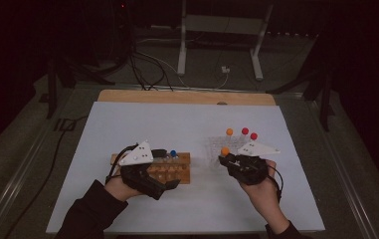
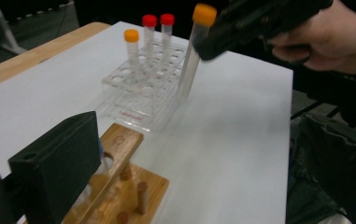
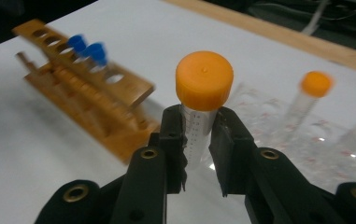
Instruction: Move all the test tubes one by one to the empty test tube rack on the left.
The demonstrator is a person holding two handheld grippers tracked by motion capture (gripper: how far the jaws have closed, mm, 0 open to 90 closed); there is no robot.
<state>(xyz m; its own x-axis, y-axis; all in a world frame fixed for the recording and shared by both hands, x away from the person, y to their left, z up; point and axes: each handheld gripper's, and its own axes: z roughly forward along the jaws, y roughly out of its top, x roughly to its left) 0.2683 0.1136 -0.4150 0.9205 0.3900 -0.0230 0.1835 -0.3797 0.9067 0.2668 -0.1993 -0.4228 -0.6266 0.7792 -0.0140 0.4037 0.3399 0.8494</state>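
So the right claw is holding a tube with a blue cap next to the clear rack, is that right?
Not quite: the cap is orange, not blue. The right gripper view shows the right claw shut on the orange-capped tube, beside the clear rack. The blue-capped tubes stand in the wooden rack.

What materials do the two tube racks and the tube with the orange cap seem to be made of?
The brown rack looks like wood with a varnished finish: warm brown boards and pegs. The clear rack seems to be transparent plastic or acrylic, since the table shows through it. The orange-capped tube looks like clear plastic with printed marks; its cap appears matte plastic.
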